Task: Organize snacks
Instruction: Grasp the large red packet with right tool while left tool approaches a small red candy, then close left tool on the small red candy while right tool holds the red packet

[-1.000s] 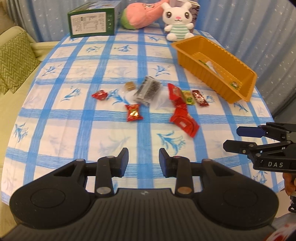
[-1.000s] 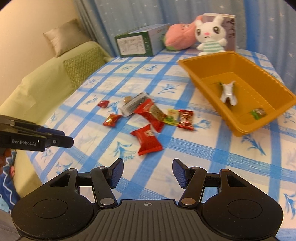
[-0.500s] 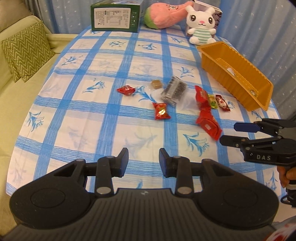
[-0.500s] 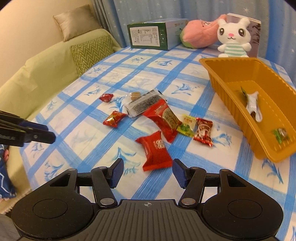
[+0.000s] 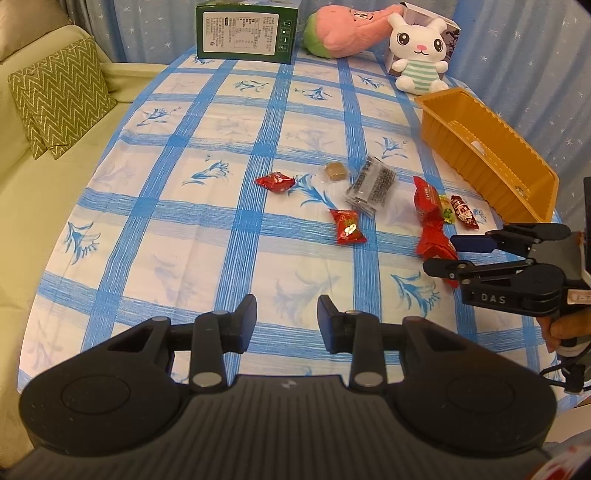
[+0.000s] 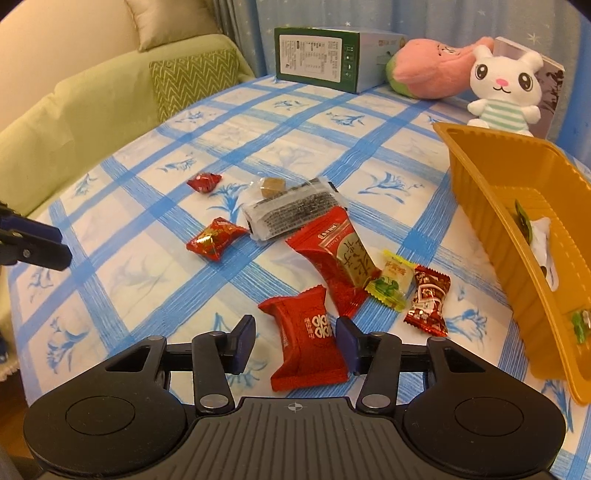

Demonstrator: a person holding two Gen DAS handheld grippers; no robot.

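Note:
Several wrapped snacks lie on the blue-checked tablecloth (image 5: pixel 236 155). My right gripper (image 6: pixel 295 341) is open, its jaws on either side of a red snack pack (image 6: pixel 306 343); it also shows in the left wrist view (image 5: pixel 445 254). Beyond lie a larger red pack (image 6: pixel 338 254), a yellow-green candy (image 6: pixel 393 282), a dark red candy (image 6: pixel 428 301), a grey seaweed pack (image 6: pixel 291 214) and two small red candies (image 6: pixel 214 238) (image 6: pixel 204 181). The orange tray (image 6: pixel 491 221) at the right holds a few wrappers. My left gripper (image 5: pixel 286 317) is open and empty over the table's near edge.
A green box (image 5: pixel 245 31), a pink plush (image 5: pixel 343 31) and a white bunny plush (image 5: pixel 419 55) stand at the far edge. A green sofa with a zigzag cushion (image 5: pixel 59 99) is on the left. A small brown cube snack (image 6: pixel 271 184) lies by the seaweed pack.
My right gripper has moved forward and down until the near red pack sits between its open jaws. My left gripper's view has shifted left and back a little.

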